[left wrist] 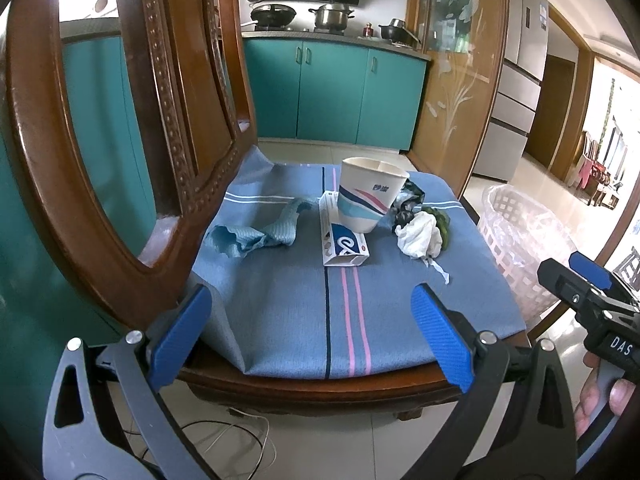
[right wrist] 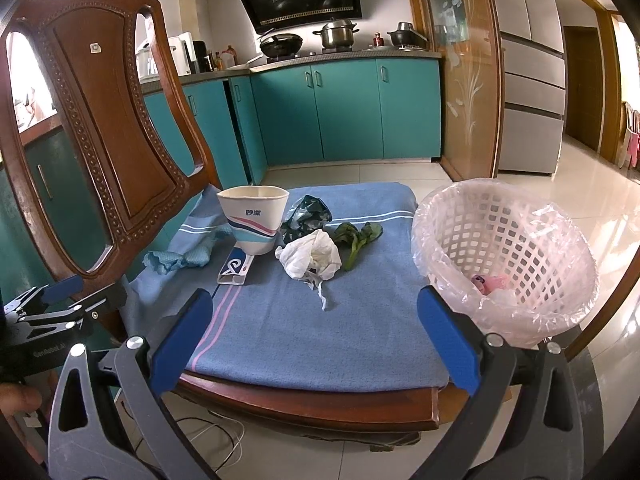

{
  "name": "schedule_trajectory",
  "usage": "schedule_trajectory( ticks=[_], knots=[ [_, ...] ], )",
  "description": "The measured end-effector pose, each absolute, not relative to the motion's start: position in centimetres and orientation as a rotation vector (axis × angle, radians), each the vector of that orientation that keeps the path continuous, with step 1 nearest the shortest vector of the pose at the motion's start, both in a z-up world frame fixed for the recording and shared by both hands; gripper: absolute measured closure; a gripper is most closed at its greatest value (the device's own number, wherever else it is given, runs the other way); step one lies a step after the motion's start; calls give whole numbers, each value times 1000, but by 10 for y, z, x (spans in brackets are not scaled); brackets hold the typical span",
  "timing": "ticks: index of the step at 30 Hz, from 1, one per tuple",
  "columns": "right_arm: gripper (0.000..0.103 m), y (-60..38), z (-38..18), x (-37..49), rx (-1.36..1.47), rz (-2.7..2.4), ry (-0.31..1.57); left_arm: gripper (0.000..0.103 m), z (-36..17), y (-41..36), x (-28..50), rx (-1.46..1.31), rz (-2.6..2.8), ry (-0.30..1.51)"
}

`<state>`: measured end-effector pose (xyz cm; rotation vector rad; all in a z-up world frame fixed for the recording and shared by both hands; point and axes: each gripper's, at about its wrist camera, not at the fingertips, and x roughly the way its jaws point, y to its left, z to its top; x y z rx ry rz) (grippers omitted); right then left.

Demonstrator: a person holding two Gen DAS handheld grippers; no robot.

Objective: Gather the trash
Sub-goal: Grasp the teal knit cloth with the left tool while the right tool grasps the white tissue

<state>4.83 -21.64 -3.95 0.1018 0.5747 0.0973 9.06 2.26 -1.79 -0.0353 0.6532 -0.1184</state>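
On the chair's blue cloth lies the trash: a paper cup, a small white-and-blue carton, a crumpled blue rag, a white tissue wad, a green leaf and a dark wrapper. My left gripper is open, short of the items. The right gripper is open over the seat's front. A white lined basket stands to the right.
The carved wooden chair back rises on the left. Teal kitchen cabinets and a stove with pots are behind. Cables lie on the tiled floor under the seat. A hand holds the right gripper.
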Motion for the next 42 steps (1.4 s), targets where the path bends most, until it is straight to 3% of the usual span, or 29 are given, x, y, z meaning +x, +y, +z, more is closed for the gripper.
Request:
schedule_trajectory(
  ticks=[13, 16, 20, 29, 34, 36, 42],
  knots=[
    [3, -213, -42, 53, 99, 109, 592, 4, -36, 19, 160, 59, -78, 746],
    [3, -212, -45, 56, 100, 114, 604, 7, -50, 16, 193, 100, -65, 791],
    [3, -212, -47, 59, 101, 110, 610, 19, -69, 18, 228, 88, -69, 853],
    [3, -212, -51, 65, 93, 113, 626, 24, -99, 15, 275, 70, -78, 937],
    [3, -206, -53, 82, 76, 113, 632, 42, -116, 24, 289, 37, -42, 983],
    [3, -203, -53, 94, 59, 113, 633, 73, -115, 33, 290, 9, -5, 976],
    [4, -198, -71, 146, 67, 91, 714, 76, -79, 39, 265, -53, -79, 926]
  ],
)
